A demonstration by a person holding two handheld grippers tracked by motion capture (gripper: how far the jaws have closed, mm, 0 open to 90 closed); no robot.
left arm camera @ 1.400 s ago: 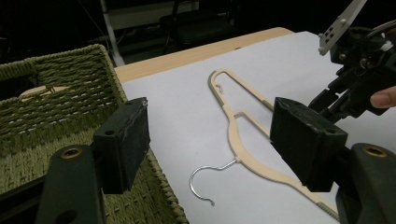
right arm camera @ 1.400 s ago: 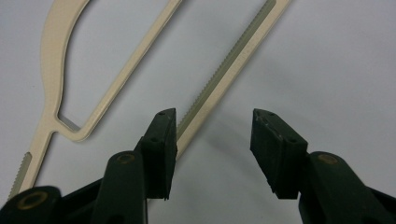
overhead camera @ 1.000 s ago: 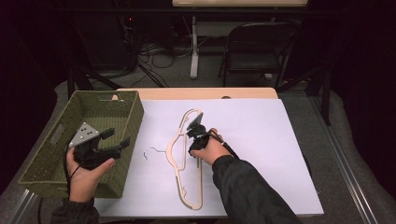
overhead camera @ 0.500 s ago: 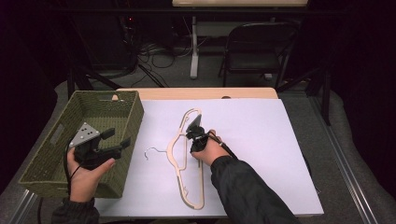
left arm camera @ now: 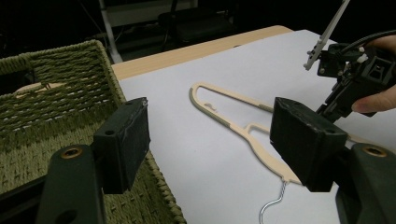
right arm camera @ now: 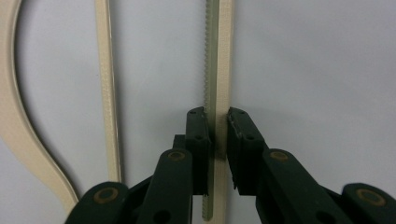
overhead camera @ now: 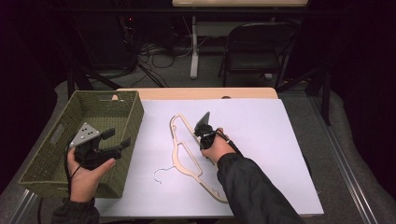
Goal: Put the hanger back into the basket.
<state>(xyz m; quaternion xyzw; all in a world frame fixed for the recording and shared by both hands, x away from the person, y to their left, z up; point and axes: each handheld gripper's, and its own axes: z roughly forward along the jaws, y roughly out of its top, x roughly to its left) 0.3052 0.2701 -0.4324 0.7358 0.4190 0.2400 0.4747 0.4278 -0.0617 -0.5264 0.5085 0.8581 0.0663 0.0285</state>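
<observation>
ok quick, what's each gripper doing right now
left gripper: open, holding nothing, beside the basket.
right gripper: shut on the hanger bar.

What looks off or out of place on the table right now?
Nothing damaged or spilled. The hanger lies flat and skewed on the white sheet, outside the basket. The right gripper pinches its bar; the left gripper is open above the basket rim.
</observation>
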